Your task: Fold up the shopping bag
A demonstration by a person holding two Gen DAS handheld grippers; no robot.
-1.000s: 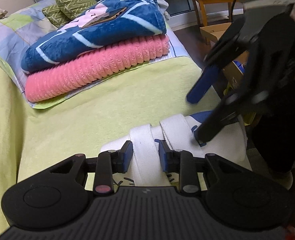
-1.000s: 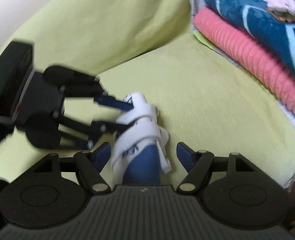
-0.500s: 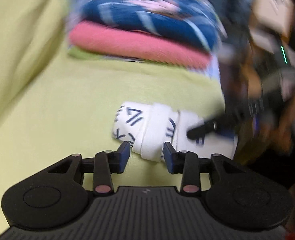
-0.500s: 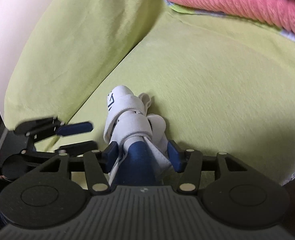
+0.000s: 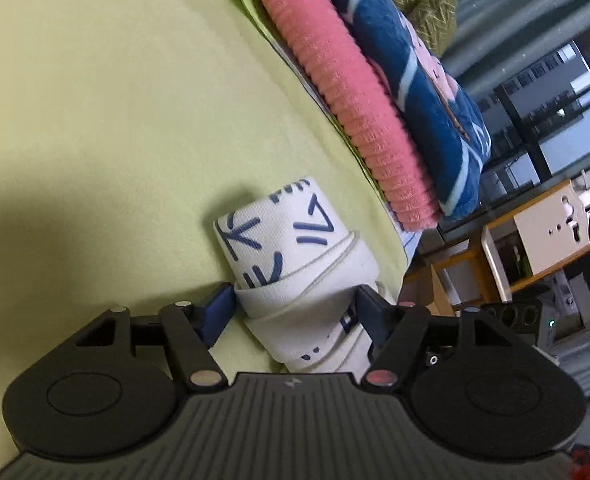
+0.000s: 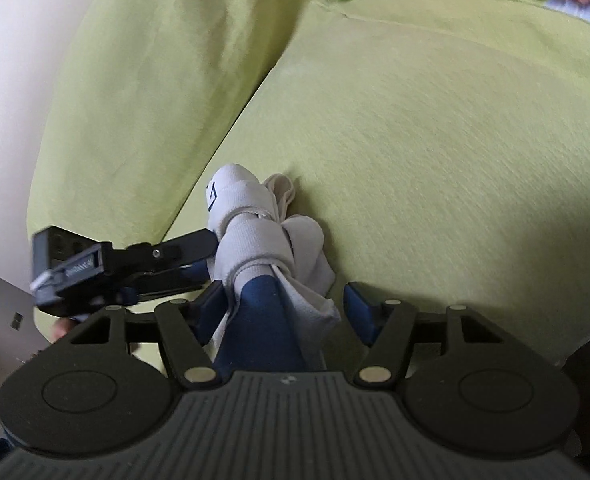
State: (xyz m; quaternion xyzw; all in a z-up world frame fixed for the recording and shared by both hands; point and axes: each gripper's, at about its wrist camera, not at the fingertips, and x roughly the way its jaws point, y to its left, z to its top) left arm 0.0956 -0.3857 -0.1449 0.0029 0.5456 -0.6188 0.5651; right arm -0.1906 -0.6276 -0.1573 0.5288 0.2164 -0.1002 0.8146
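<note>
The shopping bag is a tight white roll with blue markings, bound by its own white straps, lying on the yellow-green cover. My left gripper straddles the roll across its width. Its jaws are opening, and the blue pads stand right at the roll's sides without squeezing it. In the right wrist view the left gripper comes in from the left at the roll's middle. My right gripper is over the bag's blue end. Its jaws are opening too, and a gap shows at the right pad.
A pink blanket and a blue patterned one are stacked just beyond the bag, with a green knit cushion behind them. The cover's edge drops off to the right, where a wooden chair stands. A padded yellow-green back rises on the left.
The left gripper let go of the strap, rolled round and swung to the bag's side, and now spans the whole roll with wider jaws. The right gripper sank, closed on the blue end, then widened.
</note>
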